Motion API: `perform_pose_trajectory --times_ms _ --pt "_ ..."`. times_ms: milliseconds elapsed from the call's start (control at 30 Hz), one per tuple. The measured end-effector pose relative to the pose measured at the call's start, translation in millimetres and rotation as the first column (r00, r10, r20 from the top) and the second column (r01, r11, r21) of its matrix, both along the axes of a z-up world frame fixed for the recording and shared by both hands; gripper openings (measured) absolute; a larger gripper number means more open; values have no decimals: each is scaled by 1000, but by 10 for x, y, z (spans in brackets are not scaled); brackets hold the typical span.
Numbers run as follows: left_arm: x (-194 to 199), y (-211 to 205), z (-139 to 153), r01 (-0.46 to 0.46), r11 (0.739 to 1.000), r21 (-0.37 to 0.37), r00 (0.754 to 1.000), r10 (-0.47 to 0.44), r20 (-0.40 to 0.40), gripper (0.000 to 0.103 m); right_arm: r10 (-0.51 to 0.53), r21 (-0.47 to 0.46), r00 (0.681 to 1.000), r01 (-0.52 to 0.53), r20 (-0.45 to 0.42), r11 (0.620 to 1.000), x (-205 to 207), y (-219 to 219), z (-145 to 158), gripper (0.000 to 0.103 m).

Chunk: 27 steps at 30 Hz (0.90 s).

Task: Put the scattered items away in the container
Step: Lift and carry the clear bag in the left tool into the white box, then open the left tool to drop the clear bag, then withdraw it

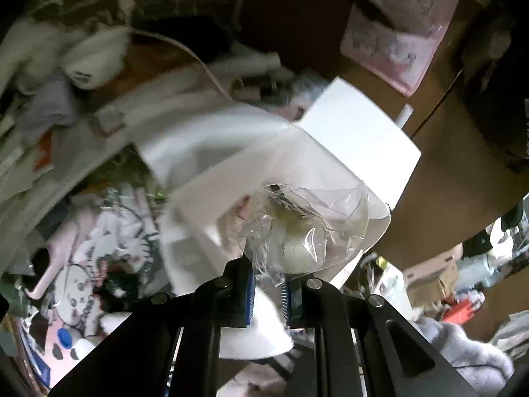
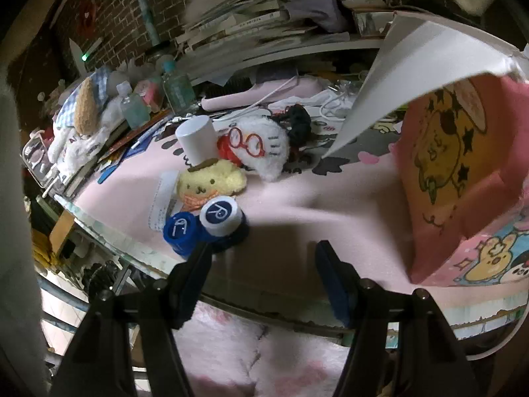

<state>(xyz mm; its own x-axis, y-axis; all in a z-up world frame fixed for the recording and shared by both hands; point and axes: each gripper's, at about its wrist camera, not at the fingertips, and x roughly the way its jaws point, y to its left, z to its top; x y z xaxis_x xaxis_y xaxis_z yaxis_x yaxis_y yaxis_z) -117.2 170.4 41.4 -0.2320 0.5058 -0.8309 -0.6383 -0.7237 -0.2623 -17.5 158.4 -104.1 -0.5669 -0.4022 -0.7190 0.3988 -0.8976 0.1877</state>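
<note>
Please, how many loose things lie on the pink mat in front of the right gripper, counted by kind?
Plush toys: 2, a yellow dog and a white one with red glasses
Contact lens case: 1
White cylinder: 1
Black scrunchie: 1
Total: 5

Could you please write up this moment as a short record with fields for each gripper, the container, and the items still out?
left gripper: shut on clear plastic bag, held over a white open box
right gripper: jaws open, empty
container: pink cartoon bag on the pink mat
still out: blue lens case, yellow plush, white plush with red glasses, white cylinder
</note>
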Motion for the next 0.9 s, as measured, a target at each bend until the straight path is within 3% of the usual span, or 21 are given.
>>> perform_pose_trajectory --times_ms 167,567,600,633,700,733,800,900 --pt "-131 336 -129 20 994 -110 998 -14 55 8 -3 -12 1000 3 1 1000 12 22 1 61" --pt "-223 579 -478 48 969 -244 995 -25 94 9 -31 -40 999 31 11 999 0 120 -30 62" --pt "-222 583 -492 49 968 -247 995 -26 93 14 -33 -40 999 34 9 999 2 127 -30 61" --pt "-220 583 -494 48 968 -245 995 -26 94 28 -37 -42 999 37 7 998 5 135 -30 61" --pt "-209 574 -456 51 976 -211 995 -31 97 47 -39 -45 999 40 10 998 6 156 -34 62" --pt "-198 574 -426 52 979 -196 995 -35 93 67 -41 -45 999 41 9 998 8 166 -34 62" --pt "-158 568 -338 32 978 -205 999 -24 42 89 -45 -42 999 45 5 998 8 174 -40 62" --pt "-85 510 -164 30 987 -159 999 -33 -15 89 -51 -42 999 51 1 998 13 208 -42 62"
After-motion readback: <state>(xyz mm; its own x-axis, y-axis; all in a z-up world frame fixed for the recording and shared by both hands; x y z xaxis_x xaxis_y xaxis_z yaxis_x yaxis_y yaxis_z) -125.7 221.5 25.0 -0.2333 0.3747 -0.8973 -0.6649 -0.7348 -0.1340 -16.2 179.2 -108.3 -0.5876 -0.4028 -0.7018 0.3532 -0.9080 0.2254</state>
